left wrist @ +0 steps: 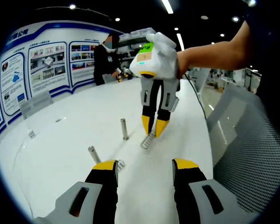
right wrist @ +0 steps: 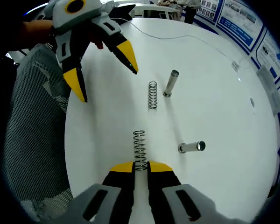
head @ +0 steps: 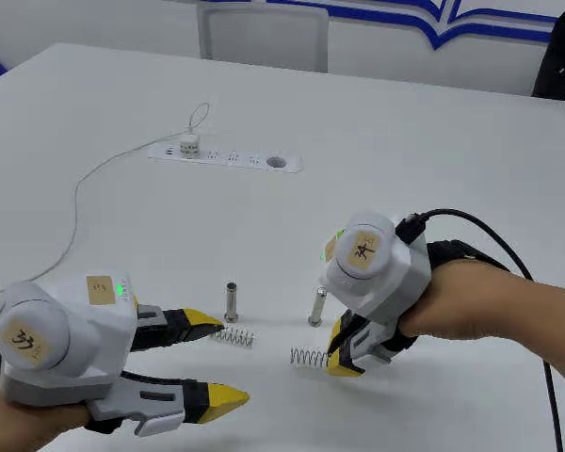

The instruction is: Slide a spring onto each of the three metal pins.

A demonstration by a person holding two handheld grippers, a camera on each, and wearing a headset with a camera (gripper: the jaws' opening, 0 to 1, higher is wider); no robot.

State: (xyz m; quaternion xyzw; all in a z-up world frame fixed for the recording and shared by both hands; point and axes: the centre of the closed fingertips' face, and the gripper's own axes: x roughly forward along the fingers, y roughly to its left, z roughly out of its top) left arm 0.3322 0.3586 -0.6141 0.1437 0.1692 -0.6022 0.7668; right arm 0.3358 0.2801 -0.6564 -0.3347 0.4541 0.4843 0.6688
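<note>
The right tool (head: pixel 345 363) points down at the white desk (head: pixel 405 160), jaws clenched on one end of a spring (head: pixel 308 357). In the right gripper view its yellow tips (right wrist: pixel 141 167) pinch that spring (right wrist: pixel 140 149), and the rest of the coil sticks out forward. Whether the free end rests on the desk I cannot tell. Just beyond it a pin (head: pixel 317 307) stands on its base, near the held spring but apart from it. A second pin (head: pixel 231 301) stands to its left, with a loose spring (head: pixel 234 335) lying on the desk just beside its foot. The left tool (head: pixel 217 363) lies low at the near edge with its jaws released and spread wide, holding nothing. In the left gripper view its tips (left wrist: pixel 144 164) frame bare desk, and the loose spring (left wrist: pixel 120 163) sits right by one jaw. Farther back on the desk are a power strip (head: pixel 226 157) and its cable (head: pixel 80 193).
</note>
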